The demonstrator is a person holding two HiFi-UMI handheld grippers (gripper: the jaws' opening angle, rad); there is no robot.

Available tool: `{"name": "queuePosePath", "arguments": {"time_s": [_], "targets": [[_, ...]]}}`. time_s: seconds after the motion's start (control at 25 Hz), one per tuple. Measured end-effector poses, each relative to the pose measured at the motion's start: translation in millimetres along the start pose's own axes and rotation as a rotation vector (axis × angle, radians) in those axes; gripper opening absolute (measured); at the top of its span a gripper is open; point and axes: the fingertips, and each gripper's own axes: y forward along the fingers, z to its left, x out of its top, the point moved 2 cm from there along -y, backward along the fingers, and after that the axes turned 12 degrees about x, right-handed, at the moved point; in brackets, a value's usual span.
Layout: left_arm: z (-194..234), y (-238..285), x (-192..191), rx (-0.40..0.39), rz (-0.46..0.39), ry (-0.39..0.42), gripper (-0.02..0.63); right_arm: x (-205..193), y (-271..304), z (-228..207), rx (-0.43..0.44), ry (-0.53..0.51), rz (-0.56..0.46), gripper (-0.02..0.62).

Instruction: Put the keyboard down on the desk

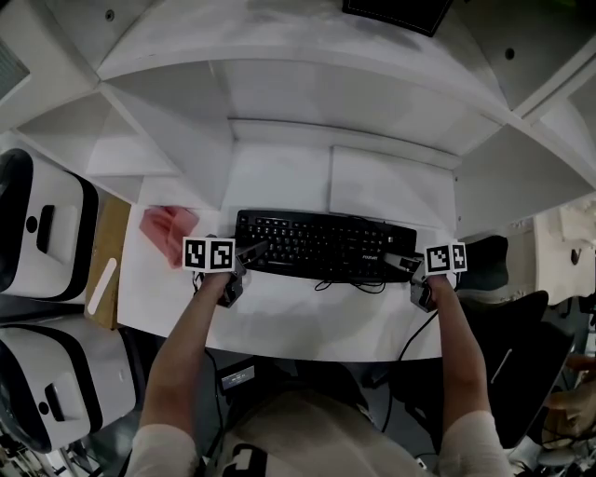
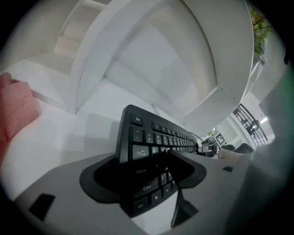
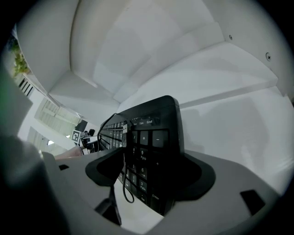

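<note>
- Head view: the black keyboard [image 1: 321, 244] lay lengthwise over the white desk [image 1: 307, 321], held at both short ends. The left gripper [image 1: 250, 253] pinched its left end and the right gripper [image 1: 402, 263] its right end. The marker cubes covered most of both jaw pairs. A thin cable [image 1: 349, 282] looped along the keyboard's front edge. A pink cloth [image 1: 168, 228] sat on the desk just left of the left gripper. A dark screen [image 1: 396, 11] was cut off by the top edge. Whether the keyboard's underside touched the desk could not be told.
- Left gripper view: the left gripper [image 2: 147, 175] had its jaws clamped on the keyboard [image 2: 151, 137] at the Caps Lock and Shift end. The pads shaded the nearest keys, and the far end shrank into blur. The pink cloth [image 2: 16, 108] was cut off at the left edge.
- Right gripper view: the right gripper [image 3: 151, 176] had its jaws closed on the number-pad end of the keyboard [image 3: 147, 133]. The cable [image 3: 125, 183] hung in a loop beside the inner jaw.
</note>
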Motion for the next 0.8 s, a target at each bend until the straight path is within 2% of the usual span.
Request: {"name": "queuePosePath", "arguments": {"time_s": [0.44, 0.56, 0.8], "targets": [[2.3, -0.4, -1.2, 0.032, -0.013, 0.049, 0.327, -2.7, -3.3, -3.7, -0.092, -0.109, -0.055, 0.35], [3.7, 0.2, 0.5, 0.052, -0.022, 0.043, 0.327, 2.8, -10.8, -11.8, -0.169, -0.174, -0.069, 0.35], [6.2, 0.8, 3.0, 0.067, -0.032, 0.047, 0.327, 1.5, -10.3, -16.6, -0.206, -0.228, -0.025, 0.354]]}}
